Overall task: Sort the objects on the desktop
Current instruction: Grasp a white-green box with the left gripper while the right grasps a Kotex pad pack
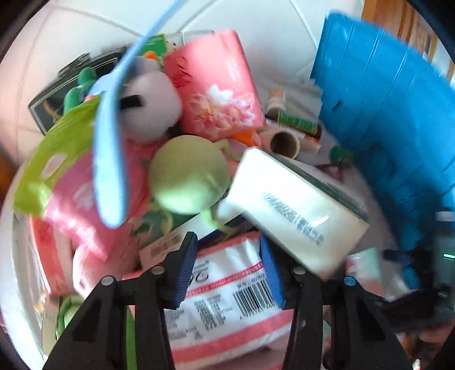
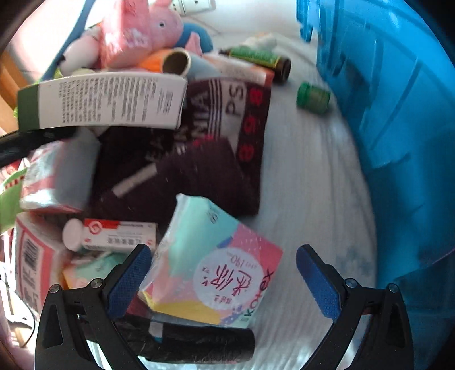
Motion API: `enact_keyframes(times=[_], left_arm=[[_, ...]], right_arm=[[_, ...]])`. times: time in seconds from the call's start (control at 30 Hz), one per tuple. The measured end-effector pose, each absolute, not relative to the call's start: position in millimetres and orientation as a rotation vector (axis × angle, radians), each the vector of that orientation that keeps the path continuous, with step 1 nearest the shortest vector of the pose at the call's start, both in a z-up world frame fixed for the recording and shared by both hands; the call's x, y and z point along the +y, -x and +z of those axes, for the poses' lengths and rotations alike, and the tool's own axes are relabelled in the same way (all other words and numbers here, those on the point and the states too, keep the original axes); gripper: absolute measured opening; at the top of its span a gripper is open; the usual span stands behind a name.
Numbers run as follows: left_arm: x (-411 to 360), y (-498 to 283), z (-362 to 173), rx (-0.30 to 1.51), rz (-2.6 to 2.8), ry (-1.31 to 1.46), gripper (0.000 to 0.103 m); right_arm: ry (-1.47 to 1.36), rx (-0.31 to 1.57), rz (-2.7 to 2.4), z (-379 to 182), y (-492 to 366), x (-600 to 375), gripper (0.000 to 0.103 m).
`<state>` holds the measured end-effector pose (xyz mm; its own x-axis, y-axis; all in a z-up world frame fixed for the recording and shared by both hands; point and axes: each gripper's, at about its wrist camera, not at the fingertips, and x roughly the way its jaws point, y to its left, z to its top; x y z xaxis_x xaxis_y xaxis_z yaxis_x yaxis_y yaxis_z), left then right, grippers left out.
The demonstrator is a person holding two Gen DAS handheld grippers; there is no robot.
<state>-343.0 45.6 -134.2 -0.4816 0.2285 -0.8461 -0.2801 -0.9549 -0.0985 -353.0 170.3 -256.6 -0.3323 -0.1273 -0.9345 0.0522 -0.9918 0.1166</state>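
White tabletop (image 2: 310, 182) under clutter, faint streaked texture. White tiled floor (image 1: 71, 37) beyond pile in left wrist view, pale grout lines crossing. Wooden furniture (image 1: 398, 20) at top right there, brown and blurred. Wood-coloured strip (image 2: 7, 76) at left edge of right wrist view.

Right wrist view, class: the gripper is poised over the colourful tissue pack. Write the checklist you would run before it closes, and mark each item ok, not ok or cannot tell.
1. Right gripper open: ok.
2. Colourful tissue pack between the fingers: ok, though nearer the left one.
3. Black roll clear of the grasp: cannot tell, it lies just below the pack.
4. Blue bin in reach on the right: ok.
5. Left gripper out of the way: cannot tell.
6. Image sharp enough: not ok, blurred.
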Motion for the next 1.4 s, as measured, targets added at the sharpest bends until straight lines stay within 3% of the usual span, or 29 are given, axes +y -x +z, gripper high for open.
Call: enact_keyframes(times=[0.1, 0.2, 0.3, 0.43, 0.57, 0.63, 0.7, 0.97, 1.03, 1.1, 1.17, 1.3, 1.4], left_arm=[[30.4, 320.2, -114.2, 0.051, 2.514, 1.337, 0.045], [16.4, 303.0, -104.3, 0.156, 2.605, 1.334, 0.045], [-2.5, 293.5, -109.5, 0.177, 2.644, 1.402, 0.045], [-23.6, 284.2, -121.4, 0.112, 2.655, 1.485, 0.045], [-30.6, 276.6, -126.6, 0.093, 2.668, 1.506, 0.051], [-27.0, 275.3, -123.8, 0.098, 2.672, 1.488, 0.061], [-19.2, 274.3, -118.0, 0.108, 2.672, 1.447, 0.068], [47.6, 286.8, -94.7, 0.274, 2.551, 1.305, 0.068], [74.9, 293.1, -90.0, 0.353, 2.508, 1.271, 0.069], [102.2, 299.3, -90.3, 0.448, 2.456, 1.253, 0.075], [132.0, 306.9, -99.1, 0.572, 2.390, 1.258, 0.080], [178.7, 329.3, -150.7, 0.813, 2.263, 1.415, 0.082], [178.2, 340.2, -173.6, 0.688, 2.229, 1.490, 0.080]], right_arm=[[-1.778, -0.089, -2.449, -265.6, 351.6, 168.2, 0.103], [-1.815, -0.082, -2.445, -270.2, 349.2, 167.7, 0.103], [-1.815, -0.110, -2.452, -268.3, 345.0, 169.5, 0.092], [-1.817, -0.075, -2.464, -264.8, 337.9, 168.5, 0.089], [-1.808, -0.106, -2.470, -261.6, 331.3, 172.1, 0.089], [-1.817, -0.122, -2.470, -261.5, 328.6, 175.5, 0.090], [-1.819, -0.110, -2.479, -260.2, 325.9, 177.1, 0.090], [-1.818, -0.128, -2.496, -257.8, 317.2, 185.3, 0.090], [-1.793, -0.154, -2.498, -253.5, 314.9, 186.7, 0.101], [-1.764, -0.169, -2.509, -246.9, 313.3, 188.3, 0.103], [-1.746, -0.192, -2.514, -241.5, 313.0, 190.6, 0.103], [-1.755, -0.237, -2.496, -242.2, 325.1, 193.7, 0.103], [-1.832, -0.217, -2.466, -266.3, 317.4, 186.5, 0.103]])
